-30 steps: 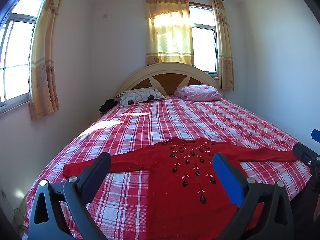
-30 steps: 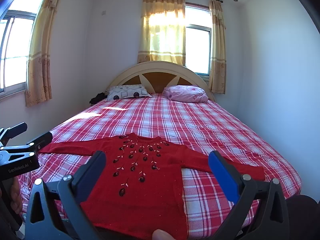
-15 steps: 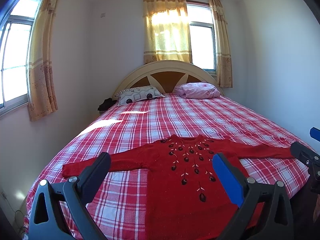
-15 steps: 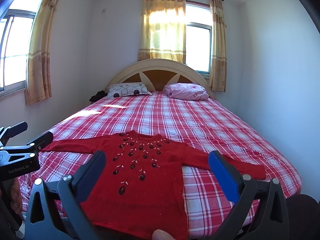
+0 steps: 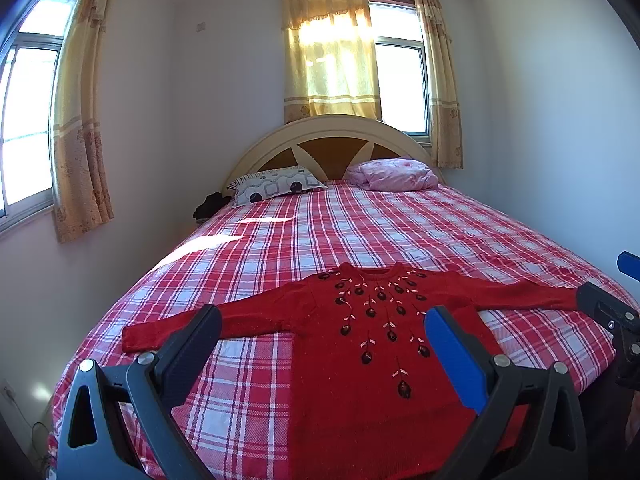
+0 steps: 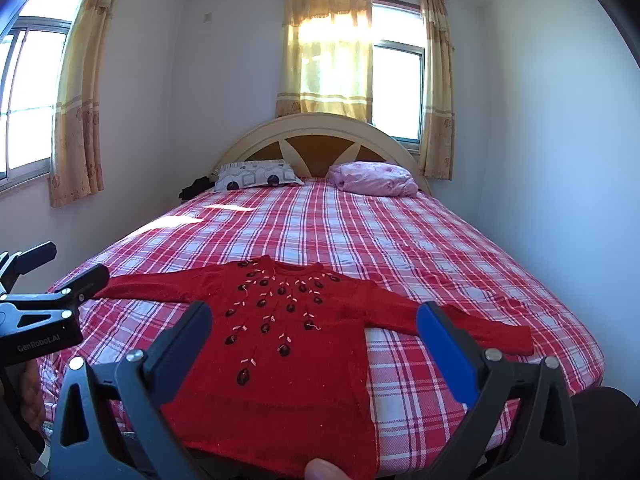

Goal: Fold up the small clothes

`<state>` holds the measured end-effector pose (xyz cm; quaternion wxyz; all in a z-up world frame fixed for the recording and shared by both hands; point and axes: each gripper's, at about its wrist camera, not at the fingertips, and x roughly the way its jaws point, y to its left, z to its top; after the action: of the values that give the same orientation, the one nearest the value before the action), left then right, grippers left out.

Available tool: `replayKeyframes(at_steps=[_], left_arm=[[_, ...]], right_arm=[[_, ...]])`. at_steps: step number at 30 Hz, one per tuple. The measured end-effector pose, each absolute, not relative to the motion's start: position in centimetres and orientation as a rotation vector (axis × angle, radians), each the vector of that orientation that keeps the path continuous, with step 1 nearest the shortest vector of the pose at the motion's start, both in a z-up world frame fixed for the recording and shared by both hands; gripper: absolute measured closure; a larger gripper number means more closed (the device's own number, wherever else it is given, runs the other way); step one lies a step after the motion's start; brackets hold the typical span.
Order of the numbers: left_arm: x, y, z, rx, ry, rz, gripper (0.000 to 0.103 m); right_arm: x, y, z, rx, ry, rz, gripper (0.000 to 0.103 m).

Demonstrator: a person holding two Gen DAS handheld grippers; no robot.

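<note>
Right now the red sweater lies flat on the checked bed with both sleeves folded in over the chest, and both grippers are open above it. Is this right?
Not quite. The red sweater lies flat on the checked bed, but both sleeves are spread straight out to the sides, not folded in; both wrist views show this. The left gripper and right gripper are indeed open above it.

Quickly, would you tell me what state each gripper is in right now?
Left gripper: open, holding nothing, above the red sweater.
Right gripper: open, holding nothing, above the same sweater.
</note>
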<state>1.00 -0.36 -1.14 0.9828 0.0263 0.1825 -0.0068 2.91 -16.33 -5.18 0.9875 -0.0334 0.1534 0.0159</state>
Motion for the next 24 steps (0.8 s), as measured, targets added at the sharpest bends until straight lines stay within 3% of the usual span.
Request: replayKeyframes(at_steps=[24], left_arm=[[1.24, -0.52, -1.66, 0.06, 0.379, -0.011, 0.001]], right_arm=[[3.21, -16.52, -5.43, -0.068, 0.322, 0.026, 0.0]])
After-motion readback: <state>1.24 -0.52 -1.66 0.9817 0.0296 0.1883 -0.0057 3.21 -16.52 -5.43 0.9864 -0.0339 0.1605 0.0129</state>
